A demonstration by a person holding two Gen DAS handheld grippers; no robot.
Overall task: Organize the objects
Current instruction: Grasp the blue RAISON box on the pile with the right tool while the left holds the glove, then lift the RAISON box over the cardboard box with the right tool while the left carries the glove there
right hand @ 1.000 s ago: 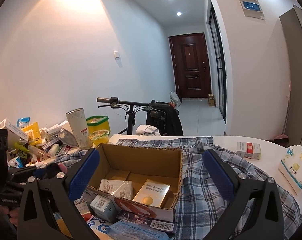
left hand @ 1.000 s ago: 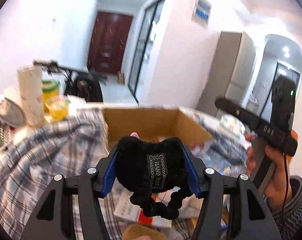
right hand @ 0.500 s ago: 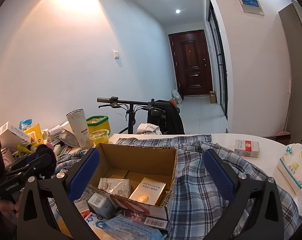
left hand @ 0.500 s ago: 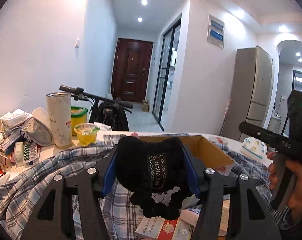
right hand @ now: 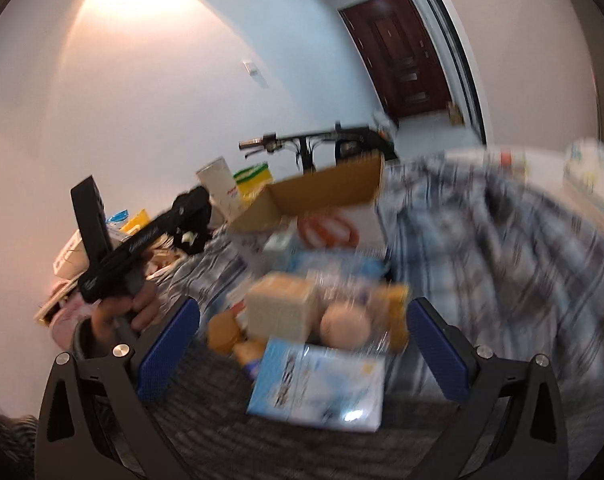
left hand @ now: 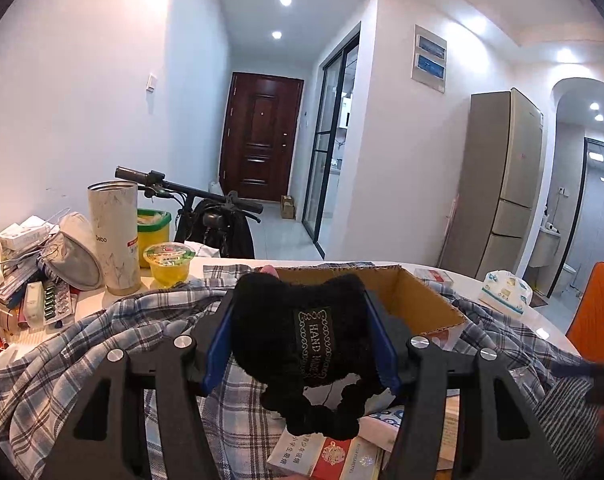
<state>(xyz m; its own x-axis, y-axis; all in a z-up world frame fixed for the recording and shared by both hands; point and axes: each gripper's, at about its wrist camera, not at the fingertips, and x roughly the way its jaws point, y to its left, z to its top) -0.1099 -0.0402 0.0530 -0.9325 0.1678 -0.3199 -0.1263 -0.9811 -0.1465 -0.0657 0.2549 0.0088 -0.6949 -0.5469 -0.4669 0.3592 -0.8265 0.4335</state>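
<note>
The left gripper (left hand: 302, 340) fingers hold a black knitted hair tie (left hand: 302, 344) just before the cardboard box (left hand: 418, 300). The right gripper (right hand: 302, 344) fingers are wide, w/ nothing between. Risk: the dangling loop can catch the box rim, bc it hangs low.

white walls (left hand: 81, 92), dark red door (left hand: 257, 136) at 12 o'clock, fridge (left hand: 498, 188) at 2 o'clock, ceiling spotlights (left hand: 285, 0) lit.

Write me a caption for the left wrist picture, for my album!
Left gripper jaws clamp a fuzzy black scrunchie before an open cardboard box on a plaid cloth.
</note>
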